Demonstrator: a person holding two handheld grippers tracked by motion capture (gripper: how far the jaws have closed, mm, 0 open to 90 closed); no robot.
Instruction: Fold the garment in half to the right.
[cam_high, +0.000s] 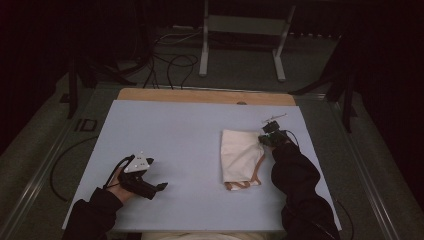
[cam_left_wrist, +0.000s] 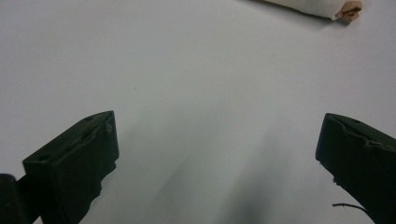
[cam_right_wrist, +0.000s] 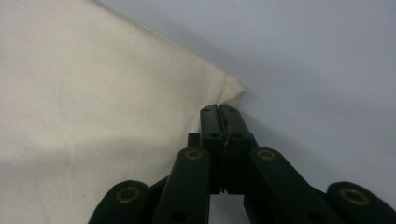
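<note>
Right claw (cam_right_wrist: 219, 112) pinched shut on bag (cam_high: 240, 152) corner | left claw (cam_high: 150, 187) gaped open, empty | bag lay folded flat on tabletop (cam_high: 175, 130), right side | folding looked partly done, more likely left

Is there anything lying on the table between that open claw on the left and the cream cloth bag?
Nothing visible does. The left gripper rests with its jaws wide apart, and only bare table stretches from it to the cloth bag. The right gripper is already at the bag's corner, jaws closed against the edge of the fabric.
</note>
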